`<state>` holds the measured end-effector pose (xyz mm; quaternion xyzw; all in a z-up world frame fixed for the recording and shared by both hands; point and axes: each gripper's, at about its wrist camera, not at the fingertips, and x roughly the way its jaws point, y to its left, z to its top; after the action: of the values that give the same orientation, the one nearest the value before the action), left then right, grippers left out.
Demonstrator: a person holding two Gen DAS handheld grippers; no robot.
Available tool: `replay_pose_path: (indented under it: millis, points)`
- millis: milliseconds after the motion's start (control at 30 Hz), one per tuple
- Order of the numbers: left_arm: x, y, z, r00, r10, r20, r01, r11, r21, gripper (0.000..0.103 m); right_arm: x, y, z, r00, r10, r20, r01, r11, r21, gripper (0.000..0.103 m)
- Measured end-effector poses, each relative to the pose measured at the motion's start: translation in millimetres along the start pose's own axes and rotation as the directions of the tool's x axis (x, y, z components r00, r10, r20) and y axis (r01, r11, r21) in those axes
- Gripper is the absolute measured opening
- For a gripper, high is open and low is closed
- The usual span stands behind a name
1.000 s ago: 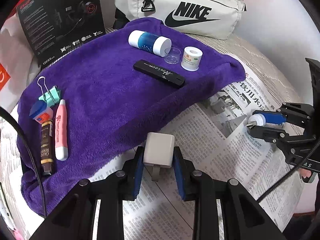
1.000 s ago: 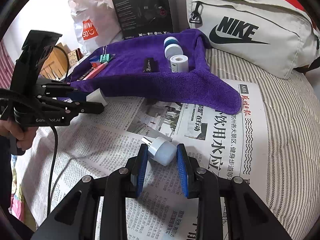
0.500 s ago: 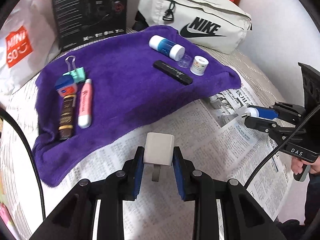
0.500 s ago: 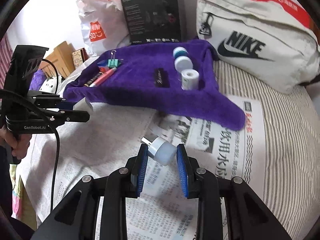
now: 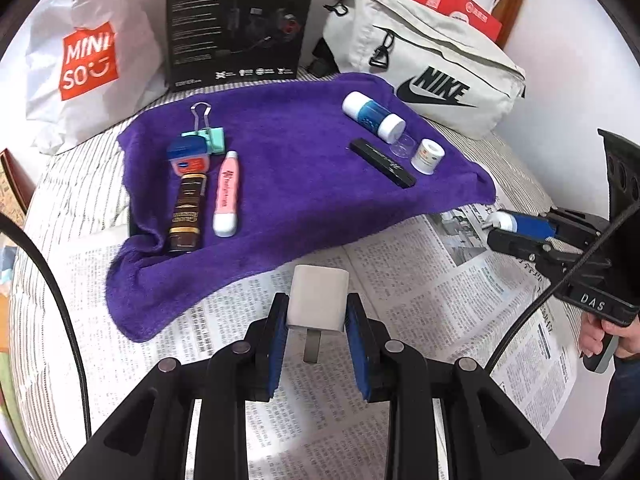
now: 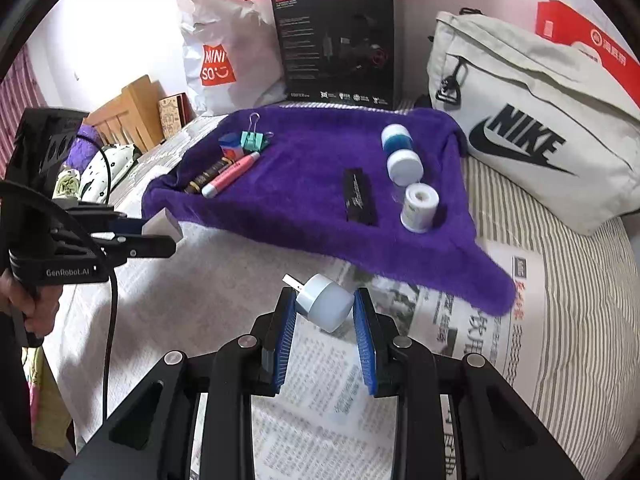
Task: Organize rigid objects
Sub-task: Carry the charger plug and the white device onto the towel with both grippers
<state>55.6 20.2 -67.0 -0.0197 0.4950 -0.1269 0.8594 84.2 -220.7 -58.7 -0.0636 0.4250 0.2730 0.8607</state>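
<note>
Purple towel (image 5: 304, 184): sorting mat on the bed; small items grouped at its 9 and 2 o'clock ends, centre bare.
Left tongs (image 5: 318, 316): clamped on a square white charger (image 5: 318, 298), prong toward the camera, held above the newspaper (image 5: 420, 292), just short of the towel's near edge.
Right tongs (image 6: 324, 312): clamped on a round white plug (image 6: 326, 300), pins toward 10 o'clock, also over newspaper.
Likely reason: both lifted together for carrying to the towel.
Probable spot: the bare centre, at 12 o'clock from either tool.
</note>
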Motion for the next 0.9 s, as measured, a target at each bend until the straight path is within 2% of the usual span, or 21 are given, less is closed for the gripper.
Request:
replay_pose_path:
  millis: [333,467,600,833,900]
  points:
    - [-6.1,20.5,19.6,1.0,0.014,0.027,-0.013,1.0,-0.013,0.027,10.7,-3.9,41.4,1.0,-0.014,0.026,0.015,1.0,-0.024,0.029]
    - [-0.6,27.9,34.0,1.0,0.02,0.024,-0.02,1.0,-0.014,0.027,24.4,-8.3,56.5,1.0,0.006,0.021,-0.006,1.0,-0.022,0.029]
    - [5.4,35.2,48.6,0.999,0.032,0.024,-0.032,0.999,-0.011,0.027,47.4,-10.1,66.9,0.999,0.043,-0.012,-0.043,0.999,-0.022,0.029]
    - [11.7,46.5,58.7,0.999,0.038,0.023,-0.037,0.999,-0.013,0.027,90.6,-5.4,70.5,0.991,0.051,-0.12,-0.056,0.998,-0.039,0.029]
    - [13.7,49.3,59.6,0.999,0.04,0.022,-0.04,0.999,-0.015,0.027,95.7,-1.7,69.0,0.991,0.059,-0.122,-0.065,0.997,-0.049,0.029]
